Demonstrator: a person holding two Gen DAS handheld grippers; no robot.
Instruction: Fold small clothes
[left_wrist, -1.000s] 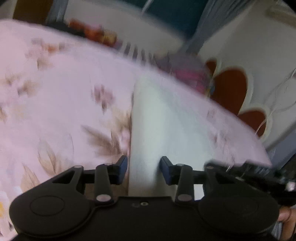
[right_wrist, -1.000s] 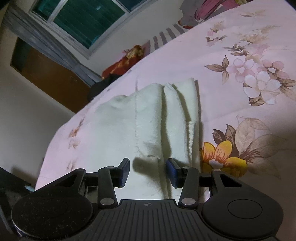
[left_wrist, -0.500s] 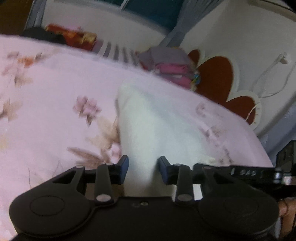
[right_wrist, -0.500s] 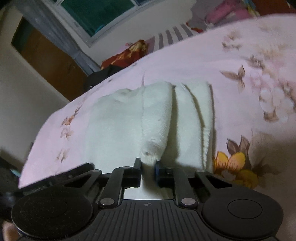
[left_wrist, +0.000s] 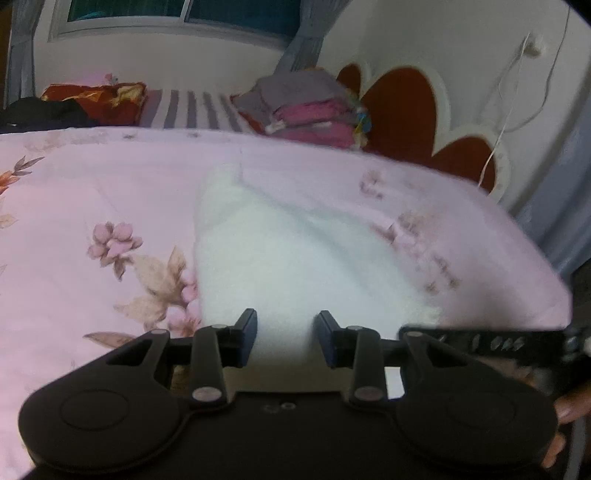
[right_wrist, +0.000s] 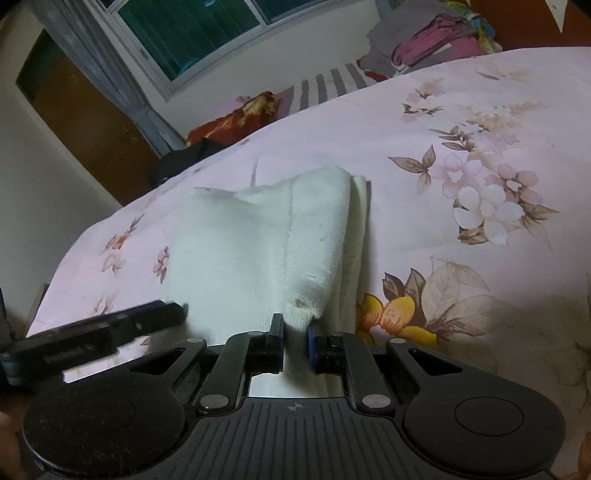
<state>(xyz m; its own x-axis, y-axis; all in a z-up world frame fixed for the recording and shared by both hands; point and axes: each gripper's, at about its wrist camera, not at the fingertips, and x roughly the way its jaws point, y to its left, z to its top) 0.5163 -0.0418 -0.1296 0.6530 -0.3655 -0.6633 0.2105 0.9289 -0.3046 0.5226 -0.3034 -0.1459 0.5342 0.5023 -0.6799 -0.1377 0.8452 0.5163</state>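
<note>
A white fleecy garment (right_wrist: 258, 243) lies on the pink flowered bedspread (right_wrist: 461, 122), with folded layers stacked along its right side. My right gripper (right_wrist: 295, 332) is shut on the near hem of the top folded layer, which bunches up between the pads. In the left wrist view the same white garment (left_wrist: 295, 251) spreads ahead. My left gripper (left_wrist: 286, 334) stands open over its near edge; cloth shows in the gap but neither pad presses on it. The left gripper's side shows as a dark bar (right_wrist: 103, 332) at the garment's near left corner.
A pile of grey and pink clothes (left_wrist: 314, 107) sits at the far end by a red and white headboard (left_wrist: 406, 107). A striped pillow (left_wrist: 192, 110), a red patterned pillow (left_wrist: 99, 96) and dark cloth (left_wrist: 44, 110) lie under the window. The bed edge drops off at right (left_wrist: 546, 288).
My right gripper's jaws closed onto the hem of the folded layer. The left gripper swung round, so the garment now sits more centred in its view; its jaws kept their width.
</note>
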